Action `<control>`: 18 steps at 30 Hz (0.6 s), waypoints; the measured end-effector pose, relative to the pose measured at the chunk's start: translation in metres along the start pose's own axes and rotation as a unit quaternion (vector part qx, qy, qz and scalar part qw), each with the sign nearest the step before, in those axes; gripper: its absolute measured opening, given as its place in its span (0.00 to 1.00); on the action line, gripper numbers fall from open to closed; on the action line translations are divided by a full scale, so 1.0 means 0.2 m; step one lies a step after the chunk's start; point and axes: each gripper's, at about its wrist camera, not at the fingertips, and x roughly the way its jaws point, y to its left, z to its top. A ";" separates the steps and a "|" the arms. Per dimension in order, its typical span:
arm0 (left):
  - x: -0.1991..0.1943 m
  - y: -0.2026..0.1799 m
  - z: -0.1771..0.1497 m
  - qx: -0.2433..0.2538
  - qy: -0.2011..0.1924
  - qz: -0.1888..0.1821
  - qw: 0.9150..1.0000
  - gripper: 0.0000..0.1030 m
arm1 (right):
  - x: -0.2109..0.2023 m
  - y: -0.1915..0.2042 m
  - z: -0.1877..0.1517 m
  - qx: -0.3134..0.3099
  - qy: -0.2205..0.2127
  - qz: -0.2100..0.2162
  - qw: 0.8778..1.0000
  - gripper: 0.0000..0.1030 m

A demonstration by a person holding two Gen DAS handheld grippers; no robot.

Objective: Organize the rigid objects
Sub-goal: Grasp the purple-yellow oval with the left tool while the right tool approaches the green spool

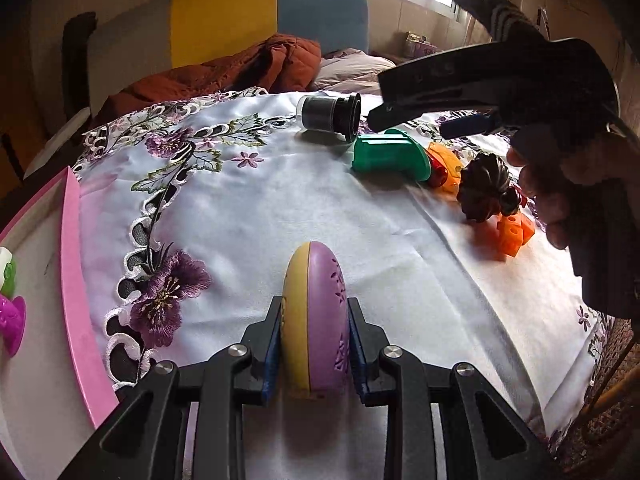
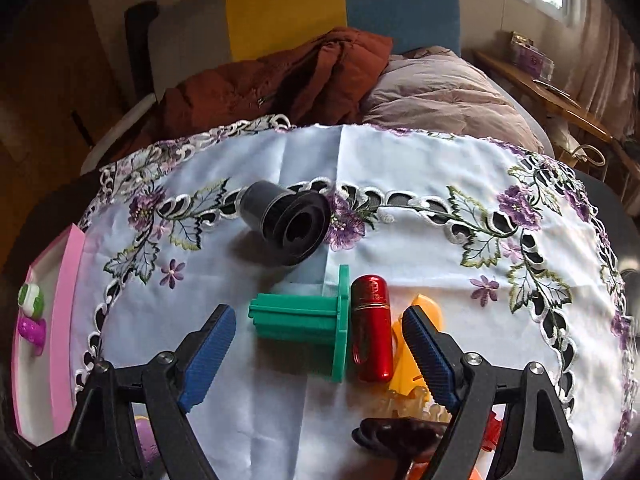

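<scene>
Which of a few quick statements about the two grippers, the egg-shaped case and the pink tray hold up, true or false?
1. The left gripper is shut on the purple and yellow egg-shaped case. True.
2. The right gripper grips the green plastic spool. False: its jaws stand open, with the spool and the red capsule between them.
3. The black ribbed cylinder stands upright. False: it lies on its side.
4. The pink tray already holds small toys. True.

Bedroom: bed (image 2: 448, 92), embroidered tablecloth (image 2: 400, 240)
</scene>
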 end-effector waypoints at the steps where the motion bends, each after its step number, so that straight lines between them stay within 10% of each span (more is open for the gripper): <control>1: 0.00 0.00 0.00 -0.001 0.000 0.000 1.000 0.27 | 0.03 0.01 0.00 -0.004 0.008 -0.002 1.000 0.83; 6: 0.00 0.01 0.00 -0.005 -0.002 -0.002 1.000 0.27 | 0.07 0.04 -0.01 -0.036 0.002 -0.011 0.999 0.55; 18: -0.02 0.00 -0.02 -0.002 0.002 0.004 1.000 0.27 | 0.05 0.20 -0.08 -0.089 0.033 0.090 0.991 0.54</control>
